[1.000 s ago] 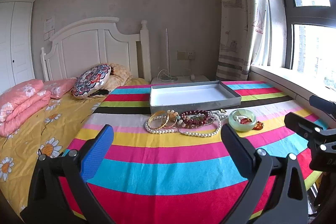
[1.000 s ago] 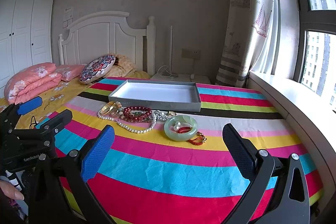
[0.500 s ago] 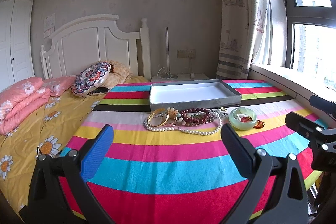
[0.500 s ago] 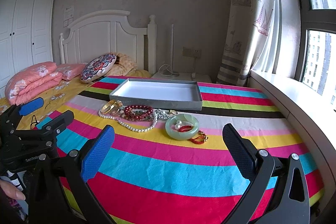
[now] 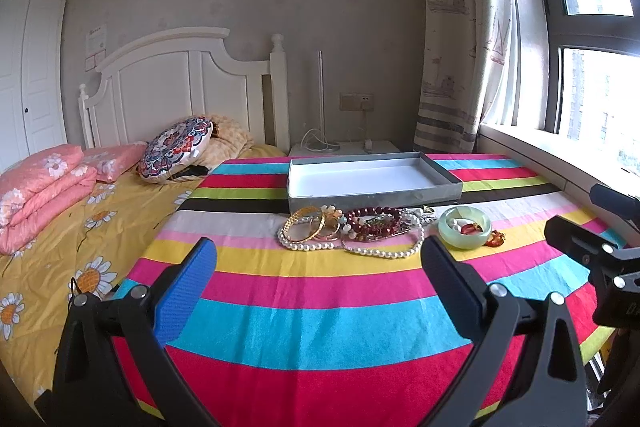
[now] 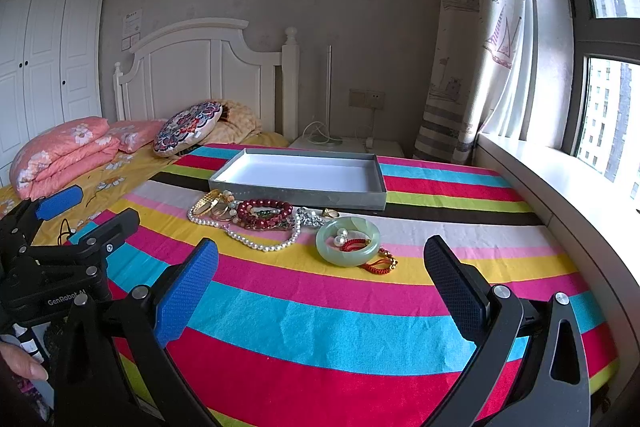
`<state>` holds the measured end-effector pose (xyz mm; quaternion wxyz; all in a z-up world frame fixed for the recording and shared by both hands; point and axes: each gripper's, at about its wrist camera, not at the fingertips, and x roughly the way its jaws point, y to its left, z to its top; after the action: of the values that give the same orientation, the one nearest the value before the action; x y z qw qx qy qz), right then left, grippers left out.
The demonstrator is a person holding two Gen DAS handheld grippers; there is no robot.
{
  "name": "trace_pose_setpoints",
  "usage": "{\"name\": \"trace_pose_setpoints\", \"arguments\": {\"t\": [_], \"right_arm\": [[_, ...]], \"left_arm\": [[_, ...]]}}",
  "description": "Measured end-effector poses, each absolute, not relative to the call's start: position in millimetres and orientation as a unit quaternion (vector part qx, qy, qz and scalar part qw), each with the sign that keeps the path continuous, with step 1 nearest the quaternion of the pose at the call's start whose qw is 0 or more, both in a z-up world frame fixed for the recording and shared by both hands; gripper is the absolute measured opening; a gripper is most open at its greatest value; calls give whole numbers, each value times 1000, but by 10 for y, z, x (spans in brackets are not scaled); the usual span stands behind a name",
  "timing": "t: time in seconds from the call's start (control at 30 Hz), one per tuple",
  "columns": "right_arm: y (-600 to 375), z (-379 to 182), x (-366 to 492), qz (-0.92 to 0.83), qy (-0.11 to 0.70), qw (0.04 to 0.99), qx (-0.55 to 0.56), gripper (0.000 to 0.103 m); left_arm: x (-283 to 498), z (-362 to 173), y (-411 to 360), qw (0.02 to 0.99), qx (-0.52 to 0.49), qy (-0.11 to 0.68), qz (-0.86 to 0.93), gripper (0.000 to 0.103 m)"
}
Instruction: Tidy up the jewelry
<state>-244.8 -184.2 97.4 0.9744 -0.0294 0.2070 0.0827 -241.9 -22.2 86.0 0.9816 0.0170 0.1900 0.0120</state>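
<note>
Jewelry pile (image 5: pixel 352 231) laid just before grey tray (image 5: pixel 448 183), ahead of both grippers. Left gripper (image 5: pixel 316 267) and right gripper (image 6: pixel 320 267) spread wide, nothing held. Jade bangle (image 6: pixel 347 241) judged nearer right gripper.

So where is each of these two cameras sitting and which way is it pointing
Left wrist: on the left gripper, open, facing the grey tray and jewelry; right gripper at right edge.
Right wrist: on the right gripper, open, same heading; left gripper and a thumb at left.
Shared: tray, jade bangle, pearl necklace.
</note>
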Motion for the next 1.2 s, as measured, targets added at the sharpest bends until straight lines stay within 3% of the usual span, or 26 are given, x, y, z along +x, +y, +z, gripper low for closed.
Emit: {"name": "trace_pose_setpoints", "arguments": {"t": [0.4,1.2], "right_arm": [[-1831,862,-2372,98,227,969,-30,99],[-2245,257,-872,126,433,892,-33,97]], "left_arm": [[-2400,794,-198,979,15,201,14,101],[-1422,393,280,939,-14,342,34,101]]}}
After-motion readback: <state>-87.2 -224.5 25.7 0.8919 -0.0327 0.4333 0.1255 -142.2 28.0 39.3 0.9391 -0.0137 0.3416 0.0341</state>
